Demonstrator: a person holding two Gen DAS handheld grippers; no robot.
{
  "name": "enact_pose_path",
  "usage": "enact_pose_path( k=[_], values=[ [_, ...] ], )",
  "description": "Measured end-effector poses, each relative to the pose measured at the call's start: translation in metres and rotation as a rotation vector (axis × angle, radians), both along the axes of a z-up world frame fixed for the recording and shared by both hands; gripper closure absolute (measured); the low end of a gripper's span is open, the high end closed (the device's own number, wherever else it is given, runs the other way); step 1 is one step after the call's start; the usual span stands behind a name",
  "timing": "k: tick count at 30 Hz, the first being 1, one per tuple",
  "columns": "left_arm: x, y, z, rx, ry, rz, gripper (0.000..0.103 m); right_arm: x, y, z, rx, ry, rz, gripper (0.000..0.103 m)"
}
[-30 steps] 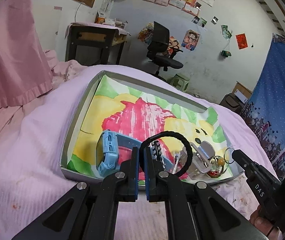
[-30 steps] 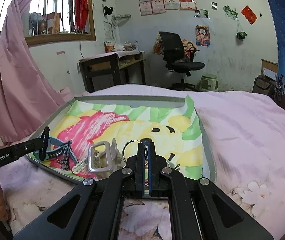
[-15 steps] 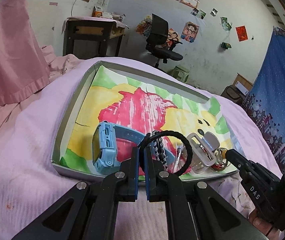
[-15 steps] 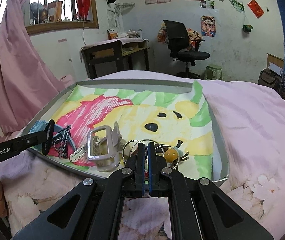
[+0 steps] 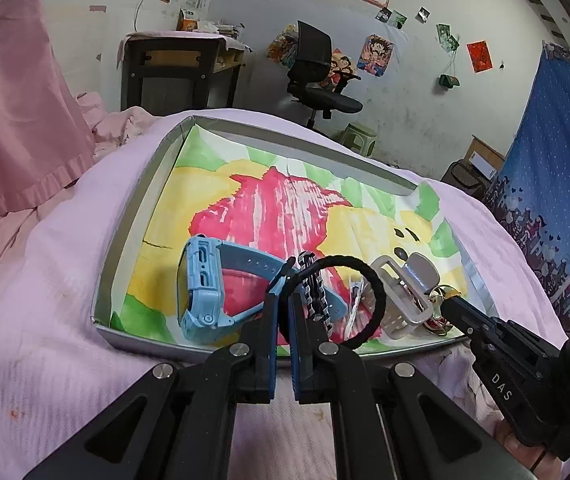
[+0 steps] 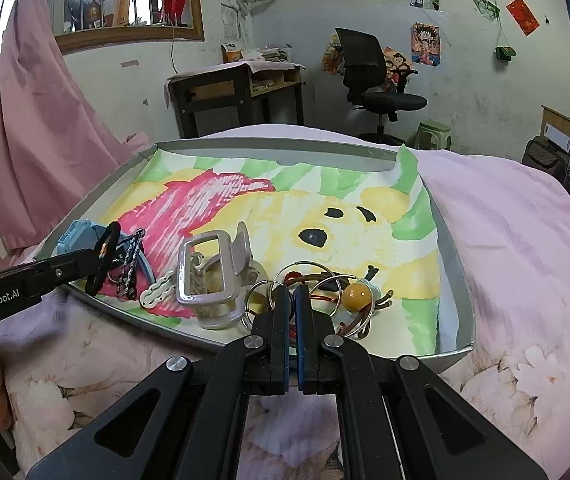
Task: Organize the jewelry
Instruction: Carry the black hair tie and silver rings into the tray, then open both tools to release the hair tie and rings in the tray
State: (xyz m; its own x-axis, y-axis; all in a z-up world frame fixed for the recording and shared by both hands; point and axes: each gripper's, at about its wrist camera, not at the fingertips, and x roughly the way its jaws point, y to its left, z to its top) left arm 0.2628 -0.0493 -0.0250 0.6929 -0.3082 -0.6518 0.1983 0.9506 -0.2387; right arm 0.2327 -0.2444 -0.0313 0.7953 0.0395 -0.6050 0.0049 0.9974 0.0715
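A grey tray (image 5: 141, 208) lined with a painted sheet lies on the bed, also in the right wrist view (image 6: 451, 248). My left gripper (image 5: 283, 304) is shut on a black hair tie (image 5: 365, 272) and holds it upright over the tray's near edge; the hair tie also shows in the right wrist view (image 6: 105, 260). Beside it lie a blue watch (image 5: 201, 280), a black chain bracelet (image 5: 315, 296) and a white hair claw (image 5: 401, 292). My right gripper (image 6: 294, 296) is shut over a pile of metal rings (image 6: 317, 280) with an amber bead (image 6: 357, 294); whether it pinches one is unclear.
The tray sits on pink bedding (image 5: 45, 280). A pink curtain (image 5: 13, 100) hangs at the left. A desk (image 5: 181, 68), an office chair (image 5: 317, 76) and a green stool (image 5: 359, 136) stand behind the bed. A blue cloth (image 5: 557, 168) hangs at the right.
Both grippers have moved nearer to the tray and lower. The hair tie stays in the left gripper. The right gripper's tips now sit over the ring pile.
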Motion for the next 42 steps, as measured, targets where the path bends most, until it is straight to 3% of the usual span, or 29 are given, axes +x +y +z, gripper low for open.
enact_pose_path(
  k=[22, 31, 35, 38, 40, 42],
  values=[
    [0.0, 0.001, 0.001, -0.001, 0.001, 0.002, 0.097, -0.001, -0.001, 0.001, 0.006, 0.001, -0.001, 0.1],
    [-0.007, 0.0, 0.004, 0.008, -0.031, -0.003, 0.081, -0.005, -0.004, 0.005, 0.009, -0.012, -0.015, 0.099],
    [-0.014, 0.004, 0.01, -0.001, -0.057, 0.006, 0.067, -0.011, -0.006, 0.008, 0.013, -0.024, -0.025, 0.099],
    [-0.018, 0.007, 0.015, -0.007, -0.079, 0.012, 0.058, -0.015, -0.007, 0.012, 0.013, -0.031, -0.036, 0.084],
    [-0.021, 0.008, 0.017, 0.003, -0.089, 0.014, 0.054, -0.02, -0.006, 0.016, 0.006, -0.048, -0.049, 0.067],
    [-0.025, 0.007, 0.019, 0.013, -0.101, 0.015, 0.048, -0.024, -0.006, 0.019, 0.005, -0.062, -0.052, 0.067]
  ],
)
